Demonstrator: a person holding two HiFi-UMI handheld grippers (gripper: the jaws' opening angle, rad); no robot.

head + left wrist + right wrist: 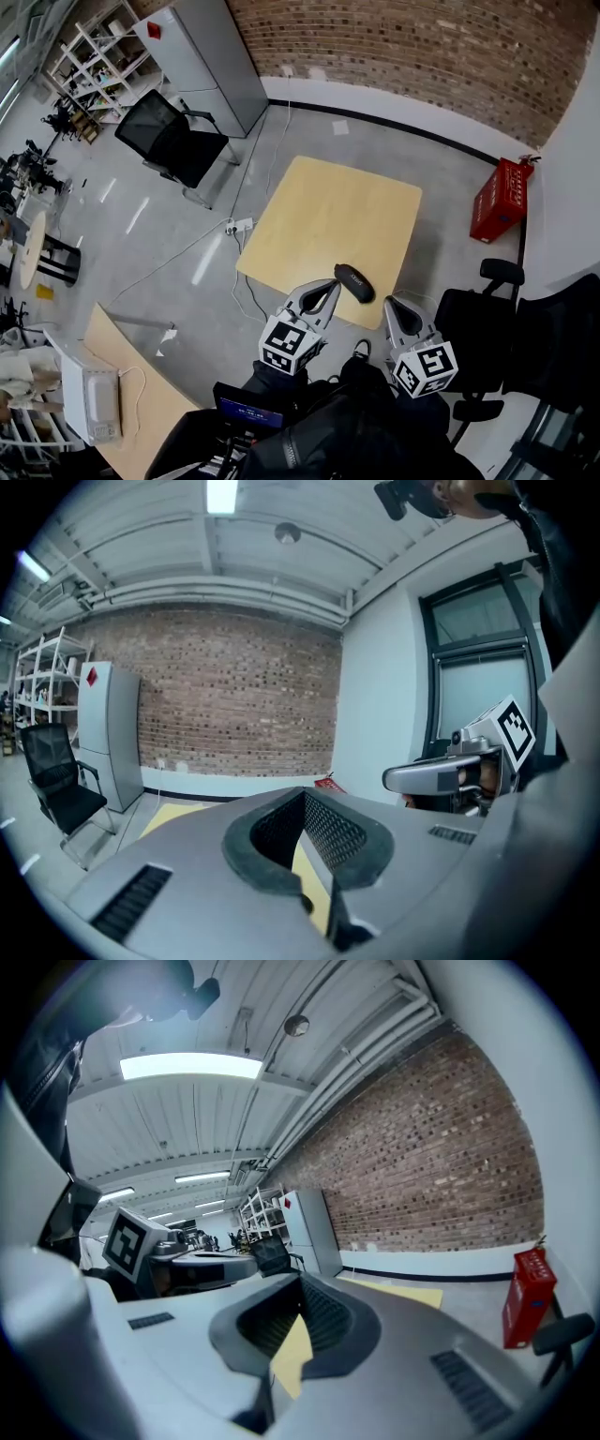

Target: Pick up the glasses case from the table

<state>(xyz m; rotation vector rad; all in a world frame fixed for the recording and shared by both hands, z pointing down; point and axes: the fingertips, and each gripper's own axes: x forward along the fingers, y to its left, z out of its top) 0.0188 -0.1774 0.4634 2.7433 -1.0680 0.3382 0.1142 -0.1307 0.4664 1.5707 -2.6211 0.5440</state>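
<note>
Left gripper (327,288) and right gripper (395,307) clenched, apparently empty; glasses case (355,282) at table (328,206) edge may be knocked off if approached unopened.

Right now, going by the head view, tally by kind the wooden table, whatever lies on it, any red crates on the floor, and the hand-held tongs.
Wooden table: 1
Glasses case: 1
Red crate: 1
Tongs: 2, the left tongs and the right tongs
Total: 5
</note>
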